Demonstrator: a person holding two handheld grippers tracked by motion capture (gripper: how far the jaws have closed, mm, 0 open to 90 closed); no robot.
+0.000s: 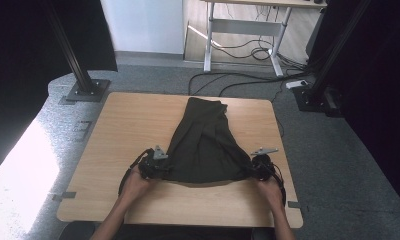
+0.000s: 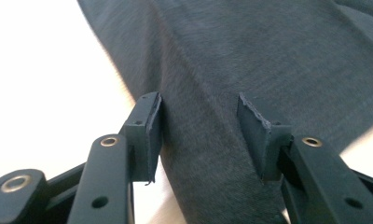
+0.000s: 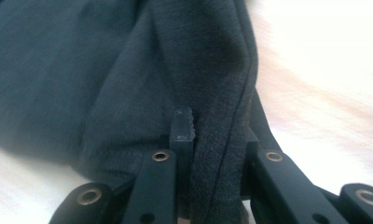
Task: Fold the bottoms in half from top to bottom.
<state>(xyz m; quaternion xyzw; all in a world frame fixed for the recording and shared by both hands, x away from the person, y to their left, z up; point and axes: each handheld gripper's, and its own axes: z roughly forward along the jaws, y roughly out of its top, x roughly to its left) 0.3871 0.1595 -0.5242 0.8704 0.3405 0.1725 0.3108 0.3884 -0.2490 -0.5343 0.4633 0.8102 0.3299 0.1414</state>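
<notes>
- We see a dark garment (image 1: 204,145) lying on the wooden surface (image 1: 123,130), narrow at its far end and widening toward us, with both claws at its near corners.
- Our left claw (image 1: 160,167) sits at the near left corner of the garment, held low against the surface by the left hand (image 1: 135,181).
- In the left gripper view the cloth (image 2: 250,60) runs between the two pads (image 2: 153,135) of the left claw (image 2: 201,135); one pad lies against the fold's edge, while the other stands a little off it, so we read these jaws as apart with the cloth between them, not yet pinched.
- Our right claw (image 1: 252,167) sits at the near right corner, with the right hand (image 1: 270,192) just behind it.
- In the right gripper view the right claw (image 3: 217,140) is clamped on a bunched fold with a seamed edge of the garment (image 3: 82,70); the cloth packs the narrow gap between the jaws and hides the pad on one side.
- From each claw the garment stretches away and toward the other claw, its near hem spanning the gap between them.
- Beyond the claws the bright surface shows on the outer side of each corner.
</notes>
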